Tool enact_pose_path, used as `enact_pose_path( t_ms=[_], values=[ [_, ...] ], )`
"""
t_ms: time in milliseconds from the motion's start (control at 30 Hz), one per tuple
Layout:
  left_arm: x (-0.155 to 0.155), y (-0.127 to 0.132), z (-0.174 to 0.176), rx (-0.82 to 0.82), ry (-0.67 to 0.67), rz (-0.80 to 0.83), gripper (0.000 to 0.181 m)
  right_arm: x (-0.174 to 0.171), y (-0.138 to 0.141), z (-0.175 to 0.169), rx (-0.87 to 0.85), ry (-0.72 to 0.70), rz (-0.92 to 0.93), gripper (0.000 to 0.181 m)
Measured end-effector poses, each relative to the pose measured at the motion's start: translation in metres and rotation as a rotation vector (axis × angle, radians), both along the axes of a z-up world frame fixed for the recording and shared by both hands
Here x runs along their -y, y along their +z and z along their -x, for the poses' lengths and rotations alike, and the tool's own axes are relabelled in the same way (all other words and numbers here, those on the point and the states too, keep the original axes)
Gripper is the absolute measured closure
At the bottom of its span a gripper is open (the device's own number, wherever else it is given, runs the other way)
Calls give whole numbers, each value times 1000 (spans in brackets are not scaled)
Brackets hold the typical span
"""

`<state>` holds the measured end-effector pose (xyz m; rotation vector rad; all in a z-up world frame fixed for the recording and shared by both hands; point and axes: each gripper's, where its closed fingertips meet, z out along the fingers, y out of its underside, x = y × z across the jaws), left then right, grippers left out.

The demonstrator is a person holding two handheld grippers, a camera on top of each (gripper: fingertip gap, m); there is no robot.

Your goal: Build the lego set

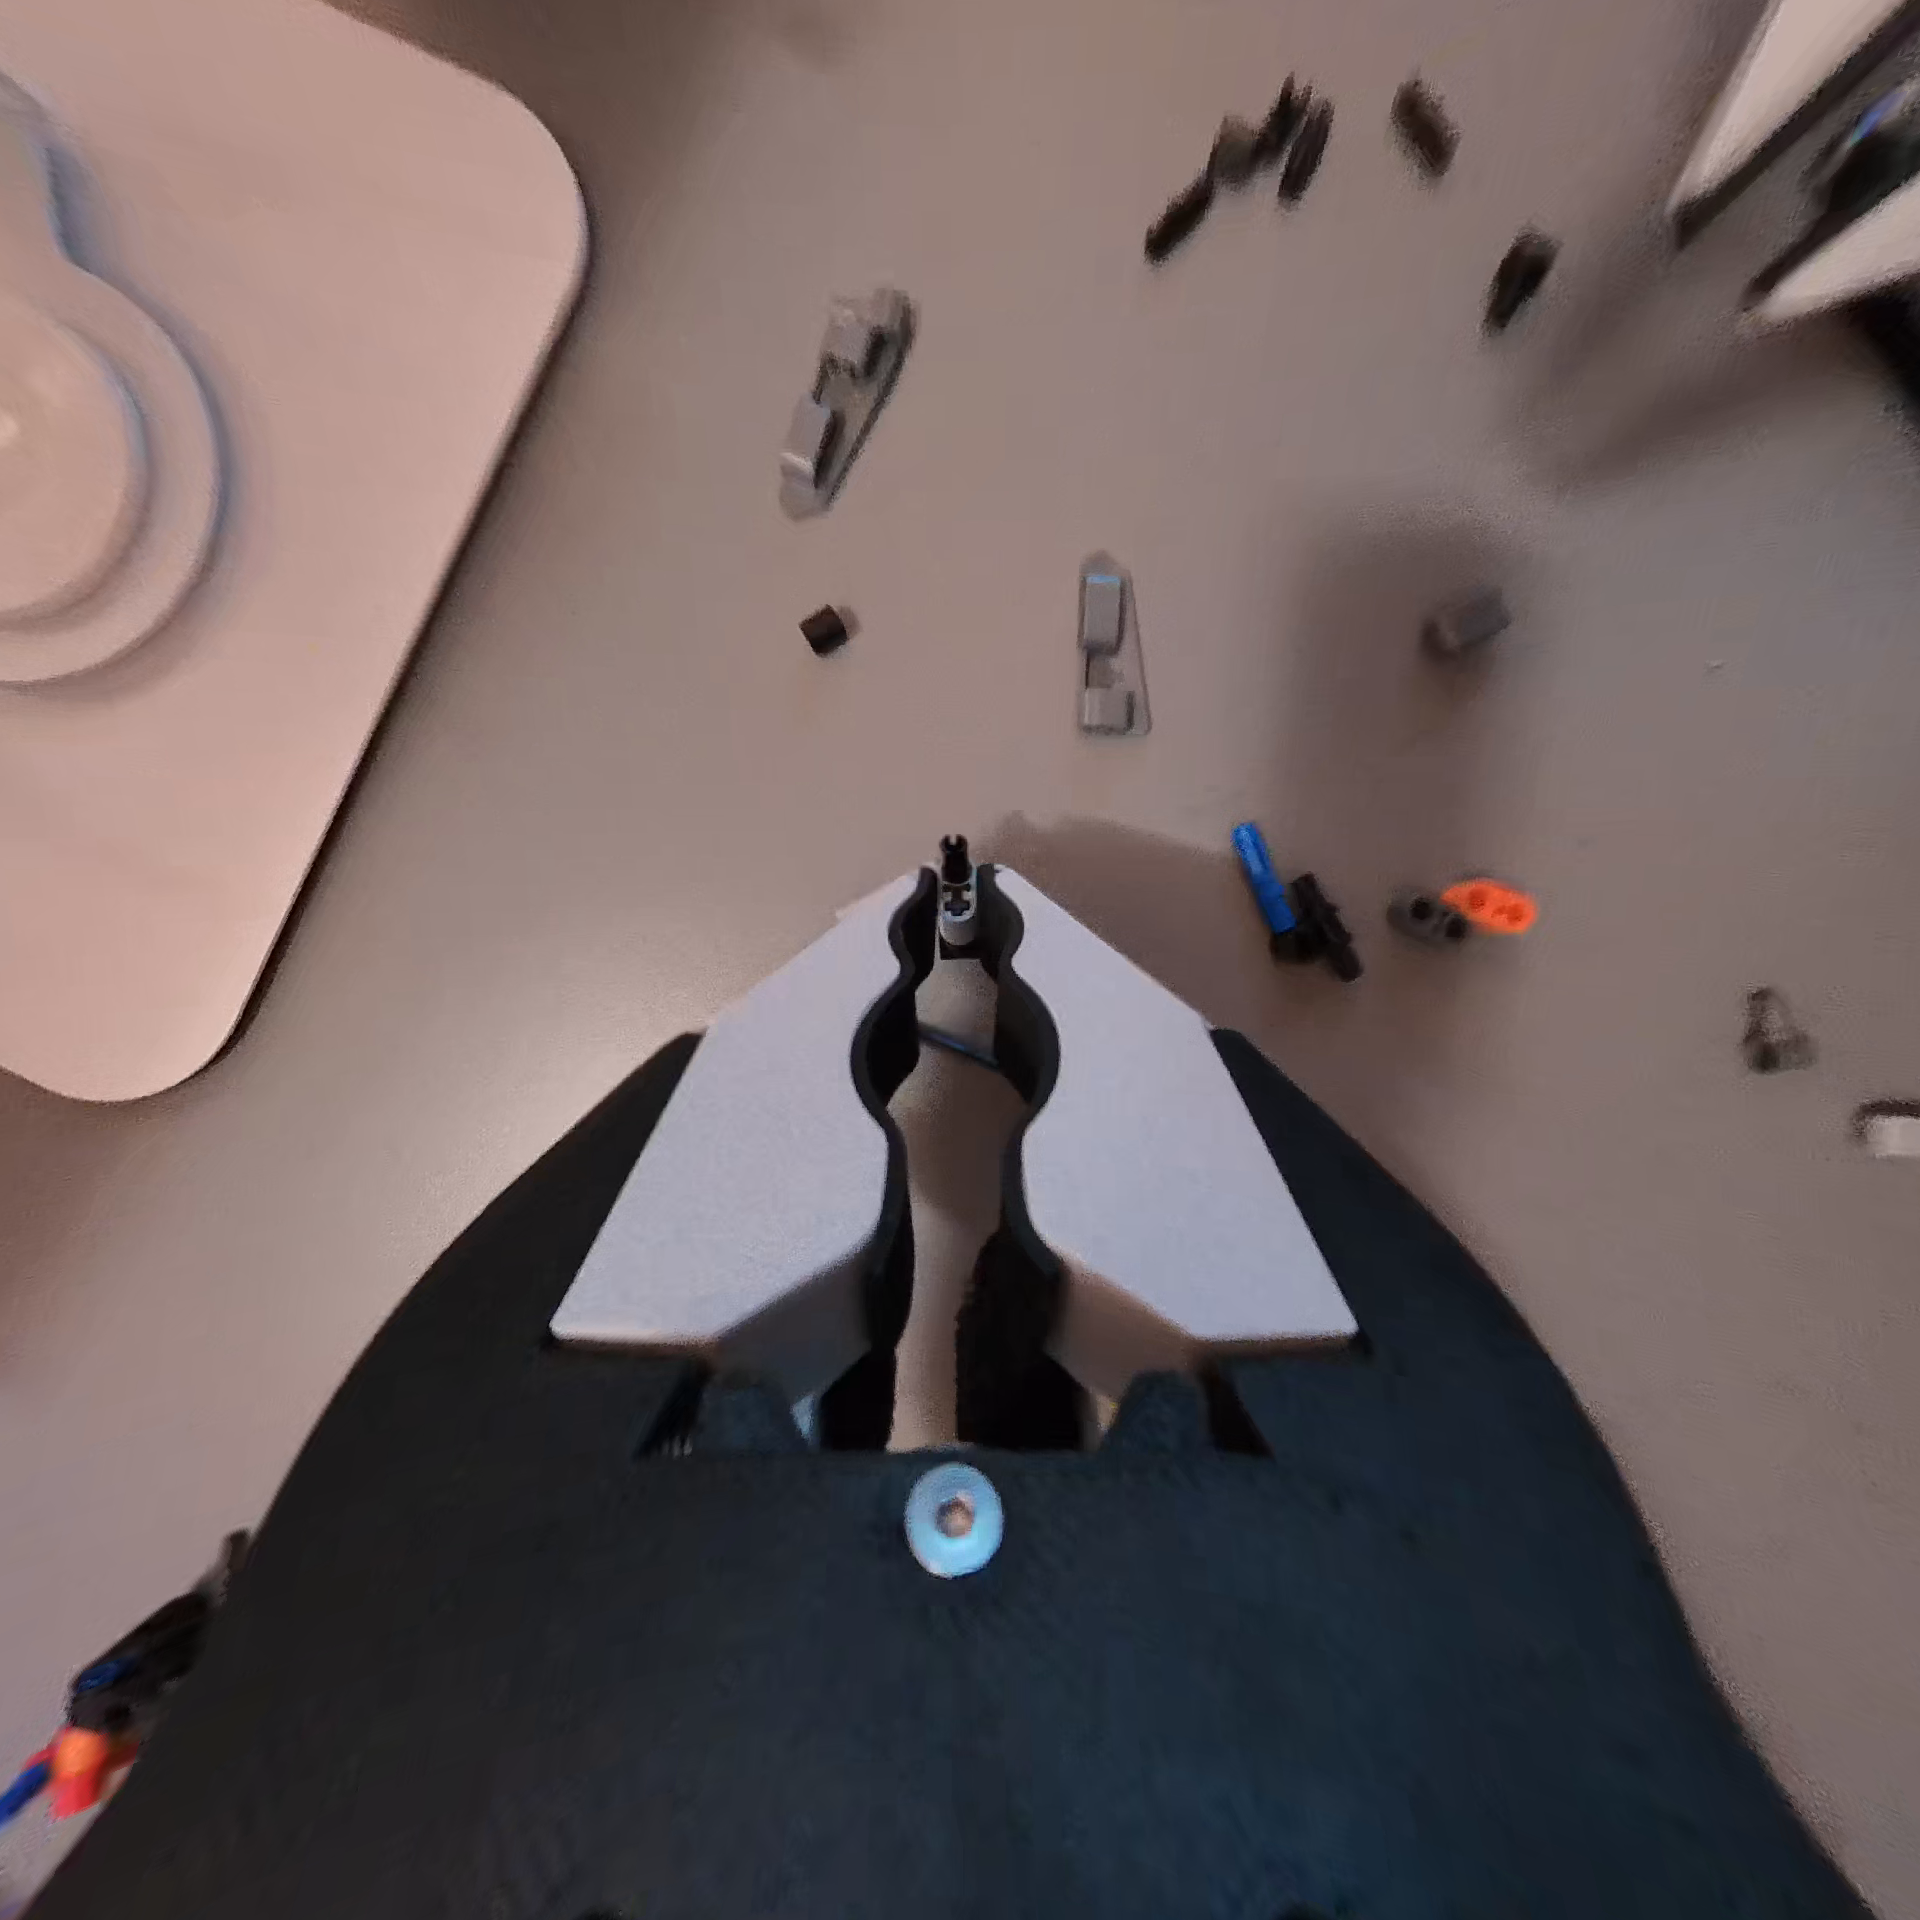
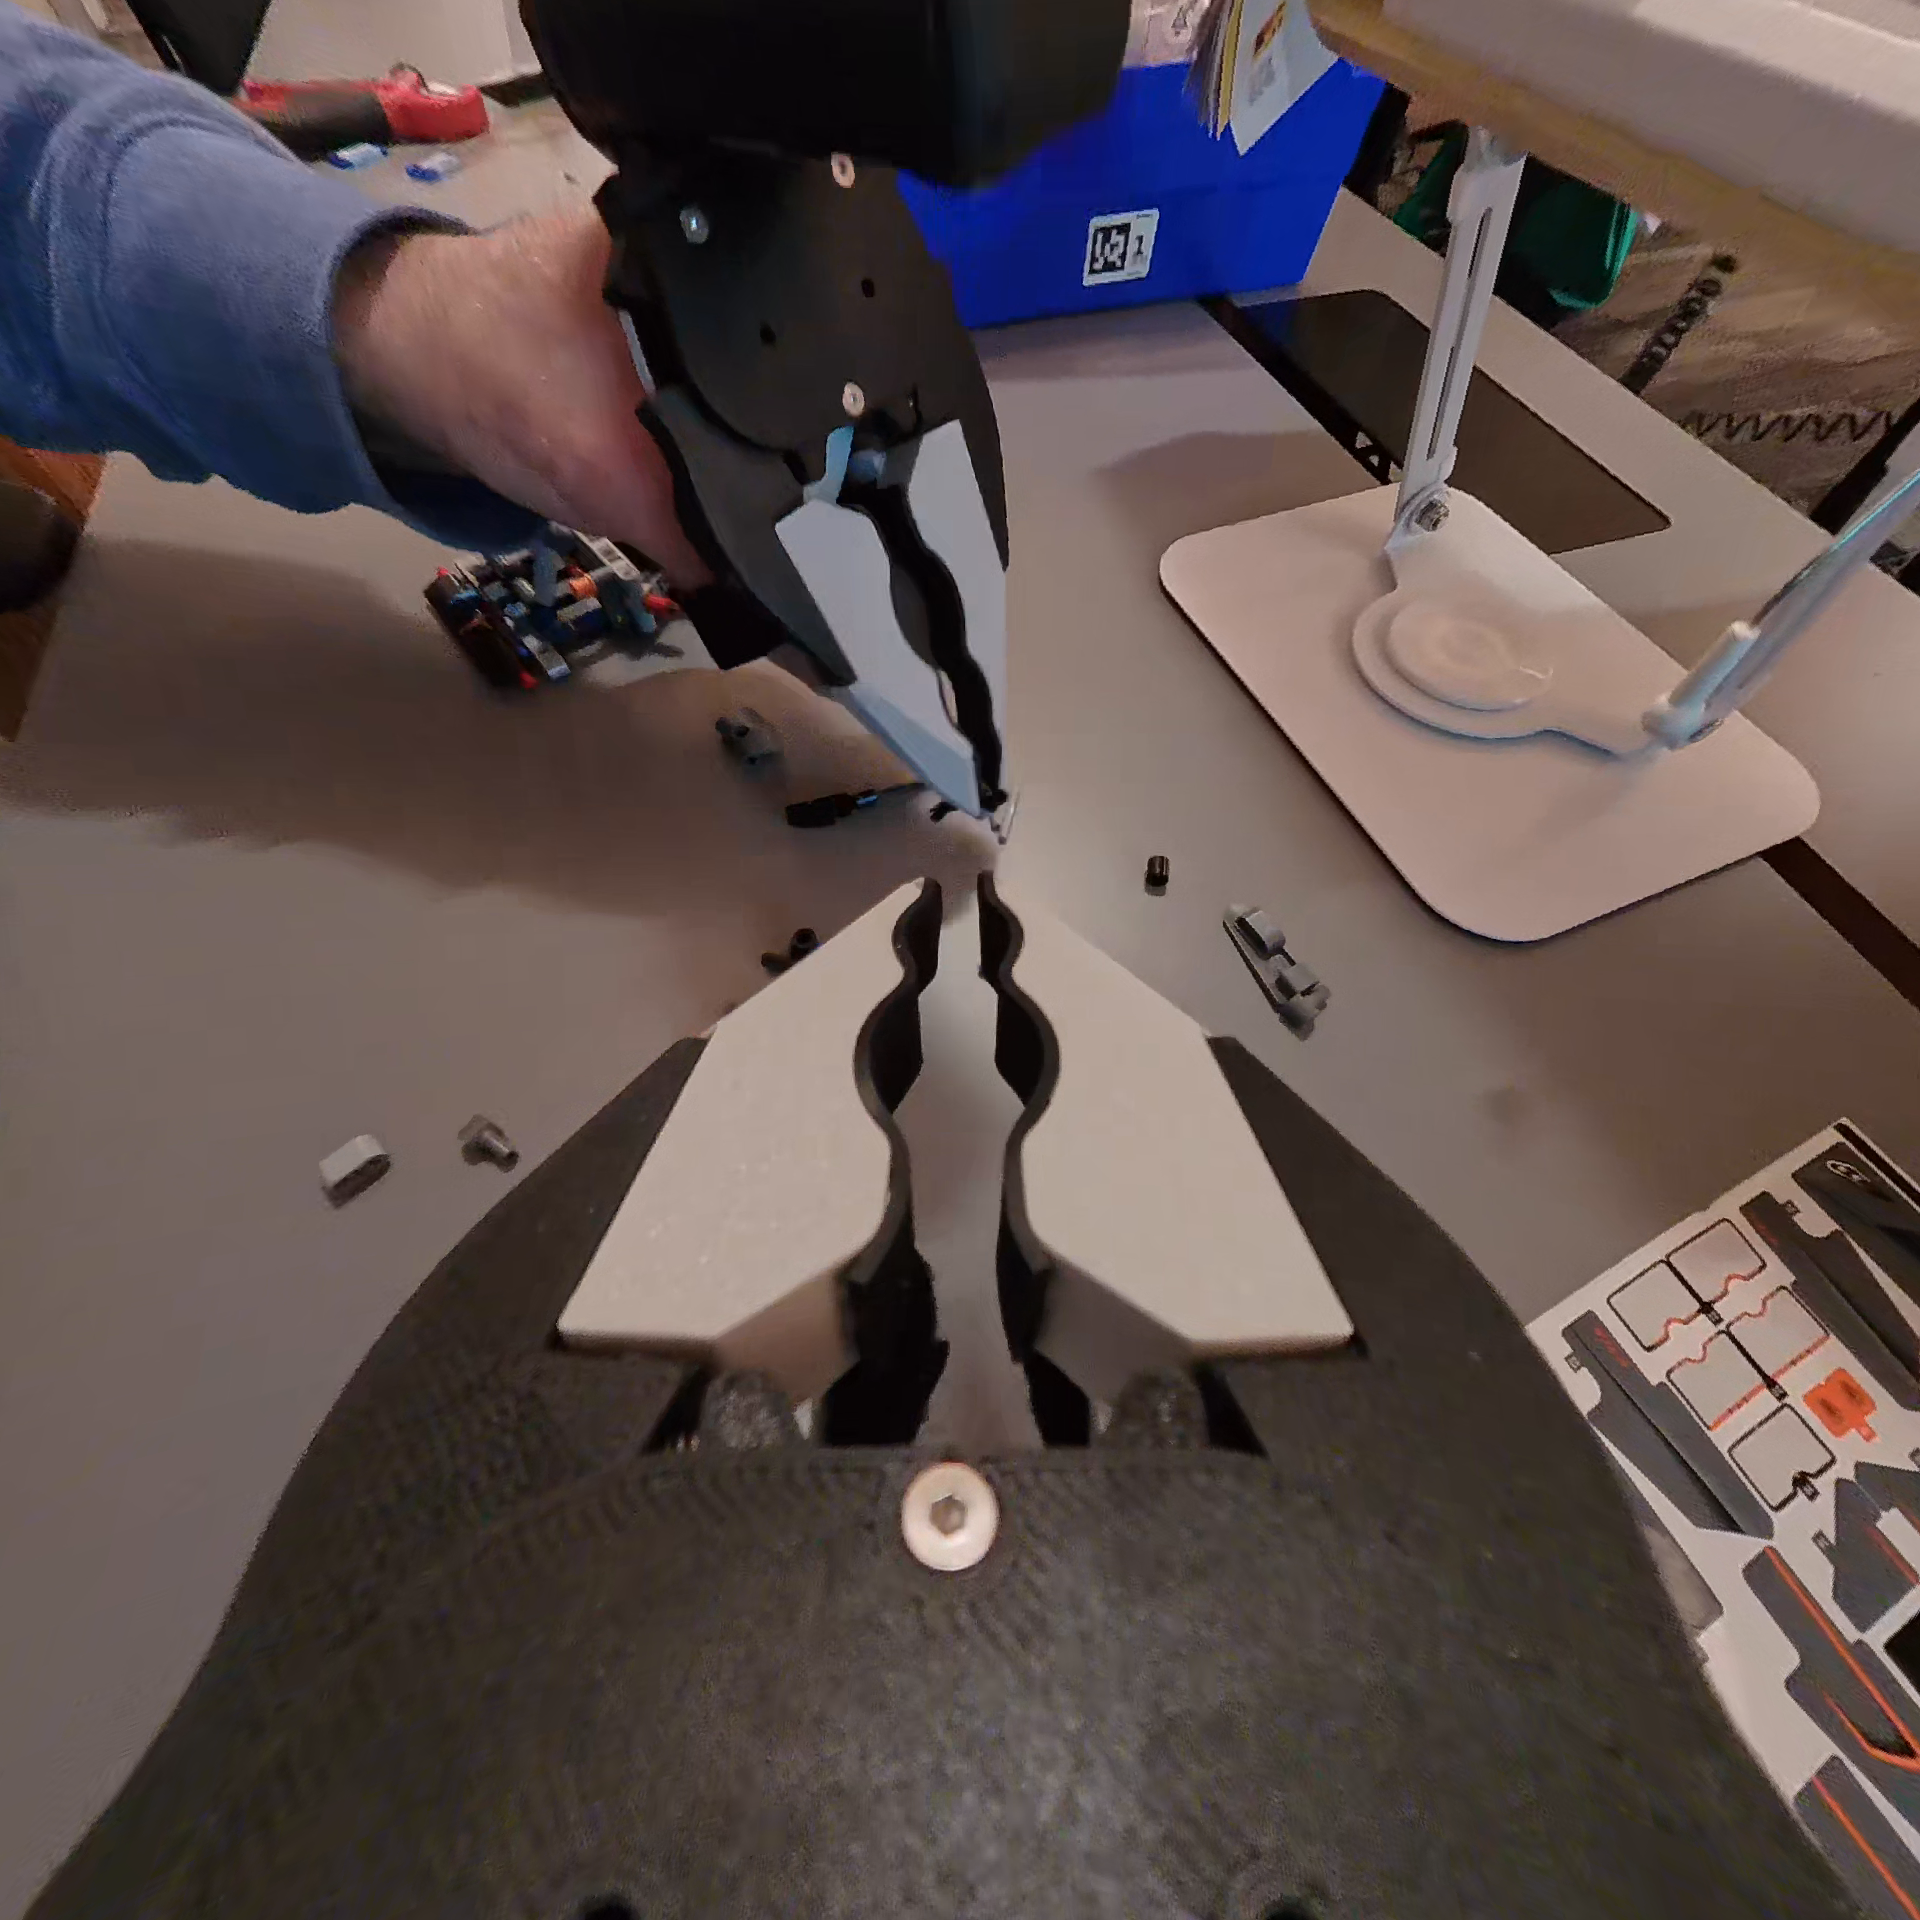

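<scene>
My left gripper [image 1: 954,883] is shut on a small grey connector [image 1: 956,906] with a black pin sticking out of its tip, held just above the table. In the right wrist view the left gripper [image 2: 992,805] points down, held by a hand in a blue sleeve [image 2: 156,260], with the grey connector [image 2: 1004,819] at its tips. My right gripper [image 2: 958,896] sits just in front of it, empty, its jaws a narrow gap apart. A partly built black, blue and orange model [image 2: 540,608] lies on the table behind the left gripper and shows in the left wrist view [image 1: 104,1714].
Loose pieces lie around: grey panels [image 1: 844,400] [image 1: 1110,644], a black bush [image 1: 828,629], a blue pin [image 1: 1262,873], an orange part [image 1: 1488,902], several black parts [image 1: 1247,156]. A white stand base [image 2: 1507,707] is at right, a sticker sheet [image 2: 1766,1403] at front right, a blue bin [image 2: 1143,187] behind. There is about 12 cm between the tips of the two grippers. My right tips are about 12 cm from the black bush [image 1: 828,629], my left tips only 6 cm. Seen from the right wrist view [image 2: 1154,870] as well.
</scene>
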<state>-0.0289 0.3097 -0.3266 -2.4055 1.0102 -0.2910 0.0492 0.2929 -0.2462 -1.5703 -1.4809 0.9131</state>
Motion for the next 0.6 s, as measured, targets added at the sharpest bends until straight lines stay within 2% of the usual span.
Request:
enact_pose_path(
  t_ms=[67, 167, 233, 300, 333, 433, 600],
  values=[
    [-2, 28, -6, 189, 58, -29, 176, 1, 9, 3, -29, -14, 0, 172],
    [5, 103, -26, 723, 89, -79, 176, 10, 25, 14, -85, -43, 1, 164],
    [15, 138, -28, 947, 87, -120, 176, 21, 41, 23, -164, -50, 78, 161],
    [26, 159, -27, 1062, 83, -188, 176, 31, 62, 29, -262, -68, 82, 157],
    [32, 166, -29, 1116, 80, -183, 176, 35, 70, 31, -282, -88, 10, 155],
    [43, 171, -33, 1182, 134, -154, 176, 50, 96, 36, -308, -144, -317, 165],
    [59, 183, -42, 1296, 136, -92, 176, 60, 100, 47, -200, -188, -589, 167]
  ],
)
